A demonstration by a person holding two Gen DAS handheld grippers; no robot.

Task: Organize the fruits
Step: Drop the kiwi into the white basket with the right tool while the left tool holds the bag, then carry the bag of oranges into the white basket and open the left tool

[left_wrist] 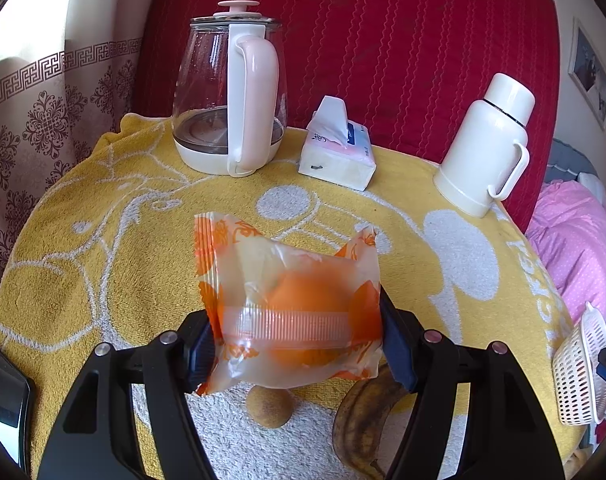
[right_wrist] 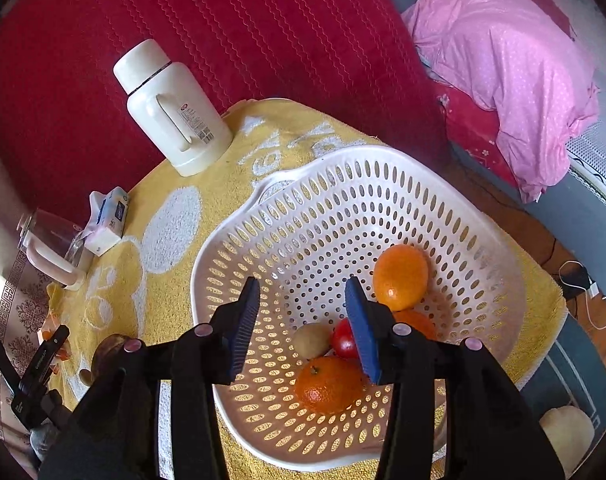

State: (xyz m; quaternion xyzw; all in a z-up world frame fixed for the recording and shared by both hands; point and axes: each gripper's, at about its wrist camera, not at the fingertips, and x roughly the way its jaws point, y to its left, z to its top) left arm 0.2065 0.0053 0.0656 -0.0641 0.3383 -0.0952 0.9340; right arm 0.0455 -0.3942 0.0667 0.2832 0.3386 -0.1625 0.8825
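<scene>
The left gripper (left_wrist: 297, 344) is clamped on a bagged orange (left_wrist: 291, 312), lifted above the towel (left_wrist: 103, 280); the film looks slippery and crinkly, the fruit firm, so I judge a hold across the fruit's middle safest. The right gripper (right_wrist: 303, 328) hangs part-open and empty over the basket (right_wrist: 383, 168), which holds 3 oranges (right_wrist: 401, 276).

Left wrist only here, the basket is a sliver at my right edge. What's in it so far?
Observer: An orange lies up the wall of the white basket, with a mandarin lower down.
Operator: Anything else?
Observer: A red fruit and a small brownish fruit, side by side.
Operator: Right jaws holding anything?
Observer: No. The right gripper is open and empty over the basket.
</scene>
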